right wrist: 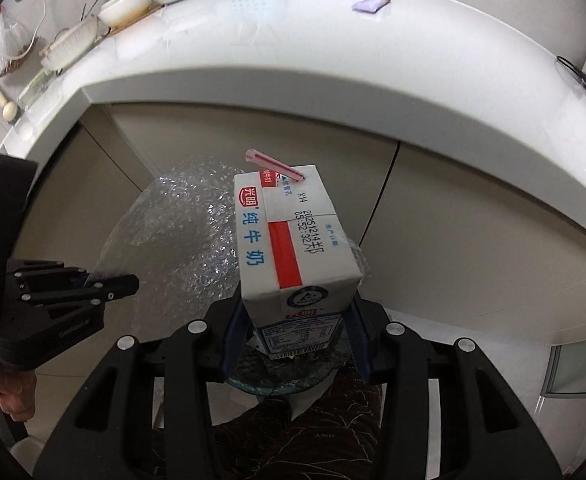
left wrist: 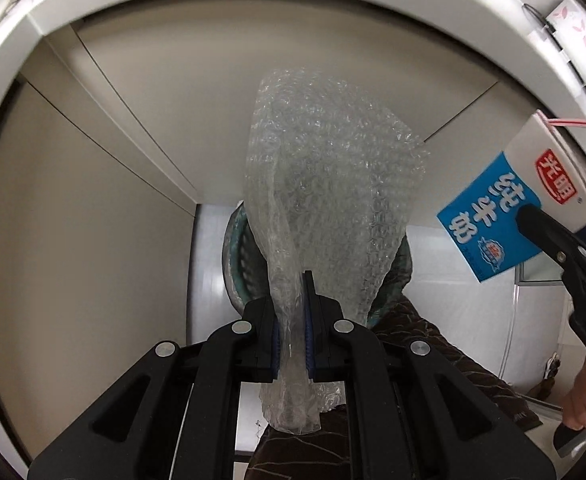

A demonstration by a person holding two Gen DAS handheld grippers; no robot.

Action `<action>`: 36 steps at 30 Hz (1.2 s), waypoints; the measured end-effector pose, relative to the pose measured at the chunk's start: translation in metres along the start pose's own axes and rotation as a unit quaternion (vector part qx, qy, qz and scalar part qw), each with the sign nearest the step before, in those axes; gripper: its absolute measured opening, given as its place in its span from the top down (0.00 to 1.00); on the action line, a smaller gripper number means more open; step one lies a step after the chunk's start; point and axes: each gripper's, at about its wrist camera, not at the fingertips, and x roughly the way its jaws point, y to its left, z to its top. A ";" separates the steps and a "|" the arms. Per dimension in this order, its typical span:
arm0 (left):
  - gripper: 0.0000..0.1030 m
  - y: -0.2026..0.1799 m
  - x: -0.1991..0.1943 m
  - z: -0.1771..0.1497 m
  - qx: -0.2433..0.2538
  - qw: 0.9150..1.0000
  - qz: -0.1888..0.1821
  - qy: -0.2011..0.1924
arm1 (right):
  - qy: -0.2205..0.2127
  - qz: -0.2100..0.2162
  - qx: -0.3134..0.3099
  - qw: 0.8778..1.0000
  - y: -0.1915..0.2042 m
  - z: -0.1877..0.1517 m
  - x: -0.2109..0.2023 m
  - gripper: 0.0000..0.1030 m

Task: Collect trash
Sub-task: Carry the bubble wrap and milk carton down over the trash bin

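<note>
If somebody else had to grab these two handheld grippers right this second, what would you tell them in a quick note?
Left gripper: shut on a crumpled sheet of bubble wrap, which stands up from its fingers.
Right gripper: closed on a milk carton with a pink straw still in its top.
Where: both are held below the white counter, in front of the beige cabinet doors, over a dark green bin on the floor.
Done: both pieces of trash are picked up.
Left: neither is in the bin yet. Probably lower them over its opening and let go.
</note>
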 end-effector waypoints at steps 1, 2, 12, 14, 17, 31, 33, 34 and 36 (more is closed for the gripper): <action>0.93 0.000 0.001 -0.001 -0.001 1.000 0.001 0.001 | 0.001 -0.002 -0.001 1.000 -0.001 -0.001 0.003 0.60; 0.93 -0.001 0.006 0.000 -0.001 1.000 0.001 0.004 | 0.005 -0.003 0.000 1.000 -0.002 -0.002 0.007 0.60; 0.92 -0.006 0.034 -0.003 0.015 1.000 0.001 -0.001 | 0.035 -0.013 0.016 0.999 -0.009 -0.009 0.044 0.60; 0.92 -0.005 0.040 -0.006 0.015 1.000 0.003 0.003 | 0.042 -0.016 0.018 0.999 -0.010 -0.011 0.051 0.60; 0.92 -0.006 0.053 -0.008 0.018 1.000 0.009 0.015 | 0.054 -0.017 0.023 0.998 -0.010 -0.013 0.062 0.60; 0.87 -0.018 0.083 -0.001 0.034 0.997 0.010 0.064 | 0.072 -0.038 0.022 0.996 0.000 -0.010 0.075 0.60; 0.87 -0.017 0.084 0.000 0.039 0.997 0.008 0.061 | 0.073 -0.037 0.023 0.996 0.003 -0.007 0.077 0.60; 0.86 -0.018 0.084 0.001 0.039 0.997 0.008 0.061 | 0.073 -0.037 0.023 0.996 0.003 -0.006 0.077 0.60; 0.85 -0.016 0.082 0.000 0.040 0.997 0.006 0.059 | 0.074 -0.036 0.025 0.996 0.004 -0.005 0.078 0.60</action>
